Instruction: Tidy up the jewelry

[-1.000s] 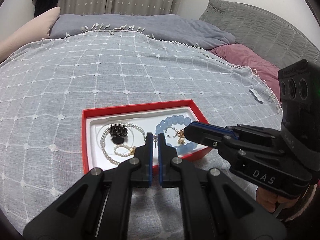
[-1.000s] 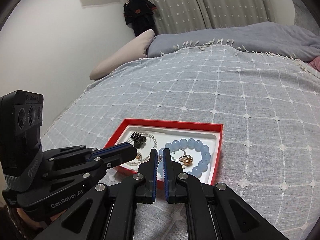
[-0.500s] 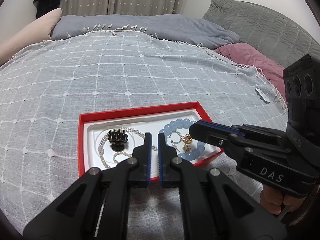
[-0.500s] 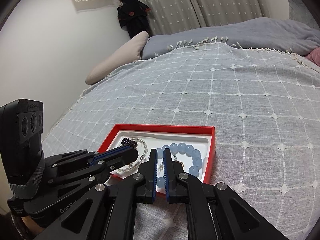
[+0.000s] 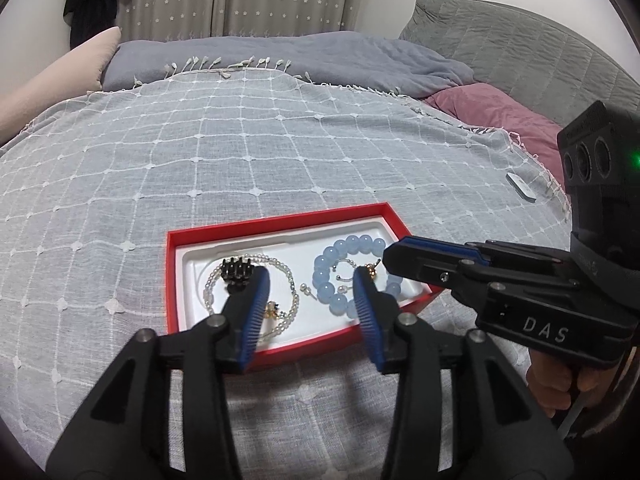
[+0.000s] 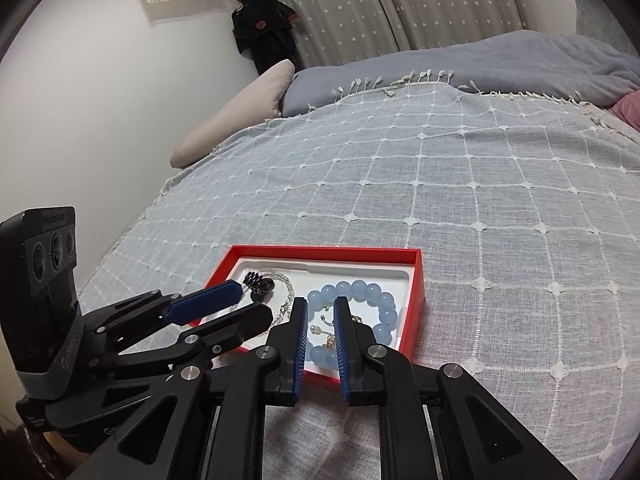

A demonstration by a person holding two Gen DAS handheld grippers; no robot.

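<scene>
A red jewelry box (image 5: 280, 224) (image 6: 416, 280) with a white liner lies on the bed. In it are a blue bead bracelet (image 5: 344, 248) (image 6: 372, 292), a pearl necklace (image 5: 288, 280), a black hair claw (image 5: 236, 270) (image 6: 258, 282) and small gold pieces (image 6: 326, 330). My left gripper (image 5: 310, 276) is open and empty just above the box's near side. My right gripper (image 6: 320, 304) is open a little and empty over the box's near edge; it also shows at the right of the left wrist view (image 5: 404, 256).
The bed is covered by a grey checked throw (image 5: 240, 152). A folded grey blanket (image 5: 320, 56), a beige pillow (image 6: 240, 116) and a pink pillow (image 5: 500, 116) lie at the far side. A small white object (image 5: 520, 192) lies near the right edge.
Both grippers have opened: the left wide, the right a little. Both have pulled back slightly toward the box's near edge.
</scene>
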